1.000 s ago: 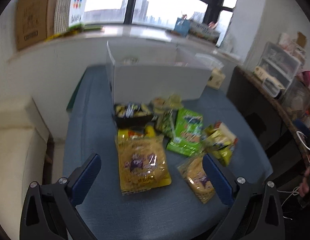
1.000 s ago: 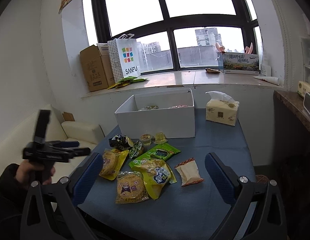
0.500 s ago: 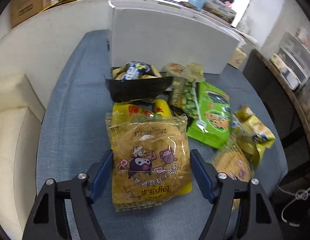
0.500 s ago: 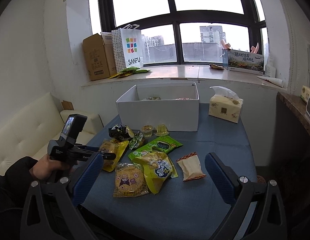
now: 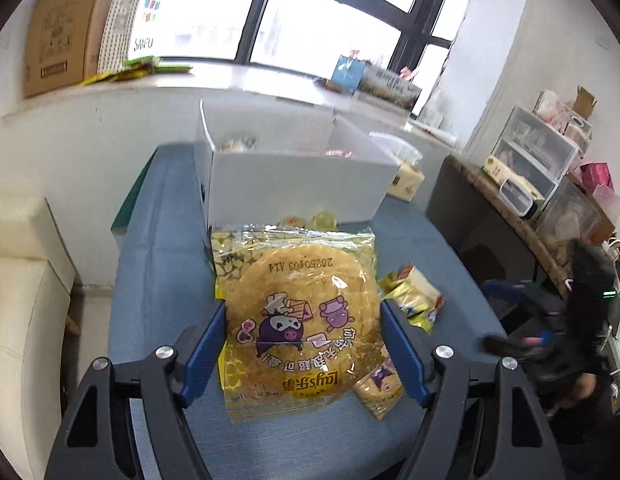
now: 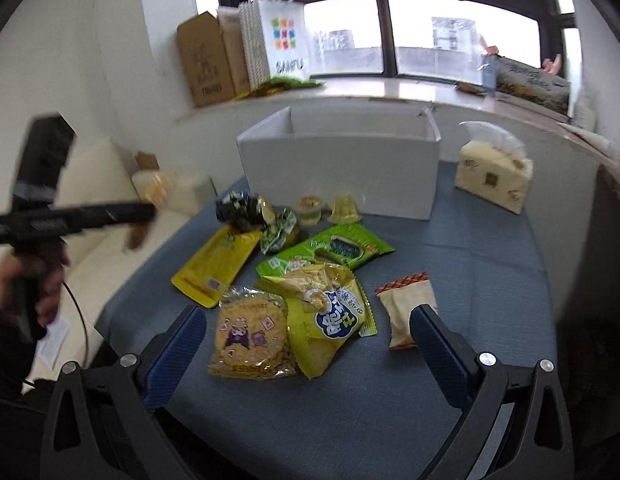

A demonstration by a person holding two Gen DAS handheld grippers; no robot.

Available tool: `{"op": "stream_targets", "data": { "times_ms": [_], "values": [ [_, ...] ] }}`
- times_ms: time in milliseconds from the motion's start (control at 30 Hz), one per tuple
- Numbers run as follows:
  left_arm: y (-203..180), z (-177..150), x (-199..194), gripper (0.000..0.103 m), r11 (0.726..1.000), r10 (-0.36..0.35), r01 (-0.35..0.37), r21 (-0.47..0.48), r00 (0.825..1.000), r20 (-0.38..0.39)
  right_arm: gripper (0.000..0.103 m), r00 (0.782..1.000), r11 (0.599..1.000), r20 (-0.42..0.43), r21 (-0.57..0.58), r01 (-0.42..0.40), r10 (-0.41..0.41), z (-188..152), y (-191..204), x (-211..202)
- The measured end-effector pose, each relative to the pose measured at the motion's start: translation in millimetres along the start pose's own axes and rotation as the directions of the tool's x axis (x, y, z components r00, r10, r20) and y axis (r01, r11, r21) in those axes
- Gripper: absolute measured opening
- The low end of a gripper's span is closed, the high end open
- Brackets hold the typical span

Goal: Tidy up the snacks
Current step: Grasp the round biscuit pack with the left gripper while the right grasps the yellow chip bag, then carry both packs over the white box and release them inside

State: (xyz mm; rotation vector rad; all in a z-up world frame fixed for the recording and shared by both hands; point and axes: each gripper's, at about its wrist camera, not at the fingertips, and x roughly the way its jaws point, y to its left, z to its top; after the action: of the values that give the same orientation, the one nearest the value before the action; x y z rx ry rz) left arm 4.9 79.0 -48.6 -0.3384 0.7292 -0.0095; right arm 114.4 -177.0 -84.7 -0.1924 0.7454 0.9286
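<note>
Gripping the yellow Lay's crisp packet point(image 5: 299, 320) by both side edges, the left gripper point(image 5: 301, 354) holds it lifted above the blue table point(image 5: 157, 280), short of the white box point(image 5: 293, 176) at the far edge. The right gripper point(image 6: 307, 350) hangs over the near edge, jaws spread wide, nothing between them but the snack pile point(image 6: 305, 280).

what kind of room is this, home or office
Probably a lived-in home or small studio room, not a kitchen: a pale sofa beside the blue-covered table, and clear storage drawers against the wall.
</note>
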Motion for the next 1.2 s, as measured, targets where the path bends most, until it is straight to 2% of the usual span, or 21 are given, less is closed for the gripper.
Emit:
{"op": "stream_targets", "data": {
  "times_ms": [133,233,333,367,400,500,567,700,867,933,1100,1200],
  "values": [
    [-2.6,2.7,-6.9,0.079,1.000,-0.013,0.013,0.007,1.000,0.009,0.103,0.996,0.999,-0.079,0.026,-0.045,0.047,-0.2,-8.9,37.5],
    [-1.3,3.2,-4.1,0.079,1.000,-0.019,0.019,0.000,1.000,0.002,0.103,0.992,0.996,-0.101,0.062,-0.068,0.074,2.2,-16.2,58.9],
    [-3.3,-0.3,0.1,0.079,1.000,-0.016,0.016,0.003,1.000,-0.009,0.101,0.983,0.993,-0.174,0.107,-0.039,0.057,1.4,-25.7,82.9],
    [-2.6,-1.3,0.2,0.079,1.000,-0.019,0.019,0.003,1.000,-0.012,0.093,0.980,0.994,-0.193,0.112,-0.018,0.040,-0.7,-26.8,88.9],
    [-4.3,-3.1,1.2,0.079,1.000,-0.017,0.017,0.003,1.000,-0.013,0.057,0.978,0.993,-0.204,0.113,-0.020,0.043,-2.5,-27.2,92.7],
    [-2.0,-4.5,1.5,0.079,1.000,-0.012,0.012,-0.003,1.000,-0.010,0.050,0.982,0.996,-0.186,0.084,-0.016,0.031,-6.1,-20.6,89.3],
    [1.0,-4.3,-0.8,0.079,1.000,-0.013,0.013,-0.014,1.000,-0.002,0.048,0.990,0.997,-0.140,0.075,0.015,-0.005,-5.4,-17.5,78.7],
    [3.1,-4.5,-10.0,0.079,1.000,-0.015,0.015,-0.021,0.999,0.036,0.047,0.999,0.986,-0.017,0.161,-0.040,0.043,6.6,-25.2,38.8],
    [4.4,10.5,-20.9,0.079,0.998,-0.022,0.027,-0.048,0.995,0.100,0.047,0.984,0.972,0.171,0.220,-0.079,0.042,32.0,-28.4,-16.4],
    [3.9,27.3,-24.1,0.079,0.998,-0.036,0.044,-0.055,0.990,0.138,0.047,0.971,0.964,0.231,0.239,-0.114,0.058,44.1,-30.8,-31.5],
    [-0.2,84.7,-19.5,0.079,0.998,-0.049,0.054,-0.020,0.976,0.212,0.047,0.953,0.967,0.297,0.218,-0.133,0.064,87.6,-32.0,-41.0],
    [0.6,123.0,0.8,0.079,1.000,-0.015,0.016,-0.005,0.974,0.227,0.047,0.950,0.967,0.308,0.221,-0.127,0.054,122.5,-40.8,-27.7]
  ]
}}
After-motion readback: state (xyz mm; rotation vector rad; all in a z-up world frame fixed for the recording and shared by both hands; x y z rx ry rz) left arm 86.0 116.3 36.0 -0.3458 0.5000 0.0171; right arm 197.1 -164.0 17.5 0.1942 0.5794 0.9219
